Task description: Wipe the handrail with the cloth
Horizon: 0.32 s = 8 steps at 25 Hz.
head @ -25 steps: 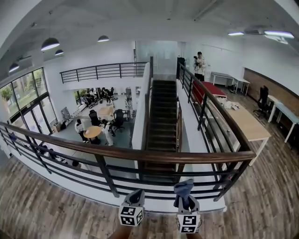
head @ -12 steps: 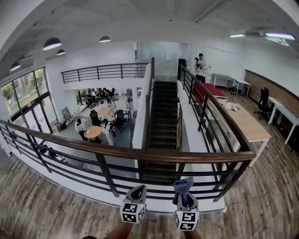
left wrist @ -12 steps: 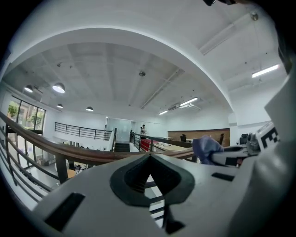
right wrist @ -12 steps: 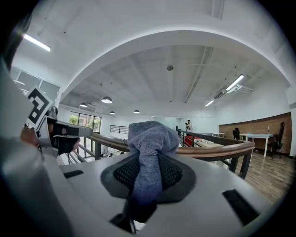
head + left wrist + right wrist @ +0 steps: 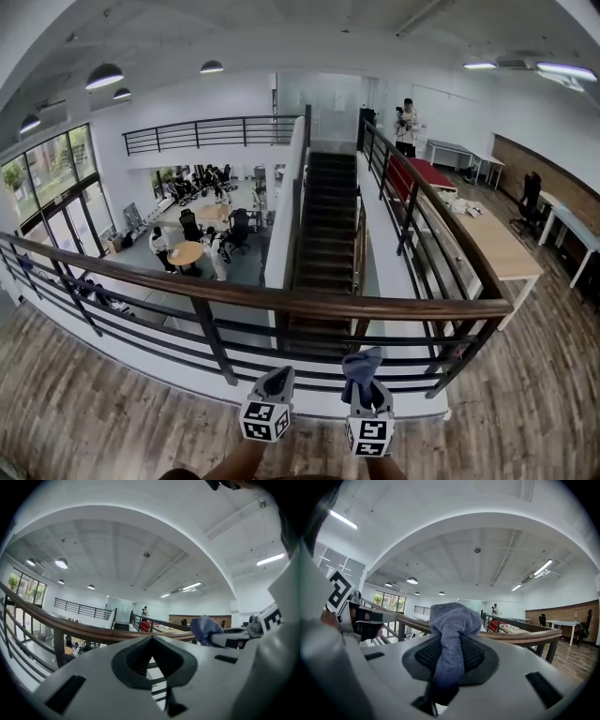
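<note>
Zero wiping yet, I judge: right gripper (image 5: 368, 389) pinches the cloth (image 5: 361, 363), left gripper (image 5: 276, 378) closed empty; both short of the handrail (image 5: 281, 302). Whole rail remains.

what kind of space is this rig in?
Likely an office or lab mezzanine: the wooden handrail overlooks a lower floor, a staircase leads down, and a long desk stands upstairs.
</note>
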Motion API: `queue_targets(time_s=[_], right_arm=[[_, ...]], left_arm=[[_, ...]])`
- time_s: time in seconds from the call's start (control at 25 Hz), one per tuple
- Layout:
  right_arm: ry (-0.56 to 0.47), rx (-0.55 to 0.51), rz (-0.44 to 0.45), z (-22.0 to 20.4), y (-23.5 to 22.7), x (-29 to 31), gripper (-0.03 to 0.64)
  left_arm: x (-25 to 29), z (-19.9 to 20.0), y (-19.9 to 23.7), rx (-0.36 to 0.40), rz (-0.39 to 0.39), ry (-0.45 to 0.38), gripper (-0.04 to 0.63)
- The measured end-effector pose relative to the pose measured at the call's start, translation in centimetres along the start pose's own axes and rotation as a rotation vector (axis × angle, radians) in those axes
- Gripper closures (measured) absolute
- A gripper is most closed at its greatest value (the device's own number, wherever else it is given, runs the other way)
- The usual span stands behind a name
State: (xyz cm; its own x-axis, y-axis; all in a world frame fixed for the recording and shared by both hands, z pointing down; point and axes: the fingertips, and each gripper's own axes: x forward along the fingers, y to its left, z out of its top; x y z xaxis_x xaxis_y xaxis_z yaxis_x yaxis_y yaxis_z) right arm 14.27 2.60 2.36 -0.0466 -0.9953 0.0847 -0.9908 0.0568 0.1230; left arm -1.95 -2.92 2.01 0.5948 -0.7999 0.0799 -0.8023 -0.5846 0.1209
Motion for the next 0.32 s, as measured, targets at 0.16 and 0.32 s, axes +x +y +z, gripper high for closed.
queue_targets(time_s=[0.16, 0.32], right_arm=[[-0.001, -0.006, -0.003, 0.23, -0.07, -0.18, 0.526], [0.008, -0.015, -0.02, 0.06, -0.51, -0.3, 0.526]], left_arm=[[-0.33, 0.66, 0.21, 0.002, 0.012, -0.005, 0.597], [-0.49, 0.91, 0.13, 0.025, 0.019, -0.009, 0.597]])
